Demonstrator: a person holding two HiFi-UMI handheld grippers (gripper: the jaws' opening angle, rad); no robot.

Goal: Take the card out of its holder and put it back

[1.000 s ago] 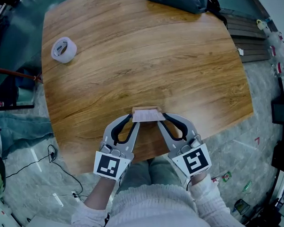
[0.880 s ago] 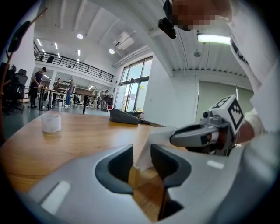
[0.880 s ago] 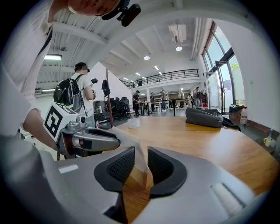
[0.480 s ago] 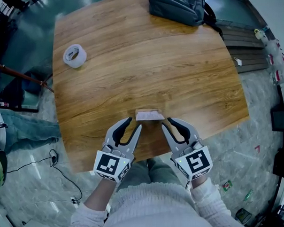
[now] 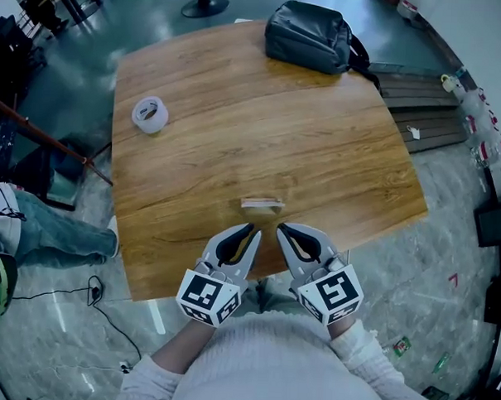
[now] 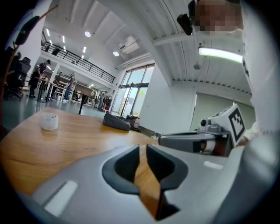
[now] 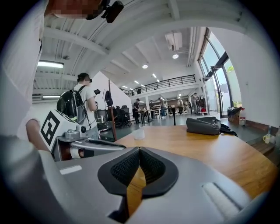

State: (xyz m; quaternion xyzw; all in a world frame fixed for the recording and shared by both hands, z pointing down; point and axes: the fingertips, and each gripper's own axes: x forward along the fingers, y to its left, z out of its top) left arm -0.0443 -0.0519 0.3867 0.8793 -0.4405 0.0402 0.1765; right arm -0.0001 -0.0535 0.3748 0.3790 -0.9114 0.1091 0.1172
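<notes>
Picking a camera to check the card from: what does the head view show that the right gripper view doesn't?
Only the head view shows the card holder, lying near the front edge. Only the right gripper view shows close up the right hand-held gripper shut and empty, and a person with a backpack standing behind. Both show the table, the dark bag and the tape roll.

A large open workspace hall: high ceiling [image 7: 144, 39], mezzanine railing [image 7: 170, 81], tall windows [image 6: 131, 94], people [image 6: 41, 72] at desks [image 6: 65, 84].
</notes>
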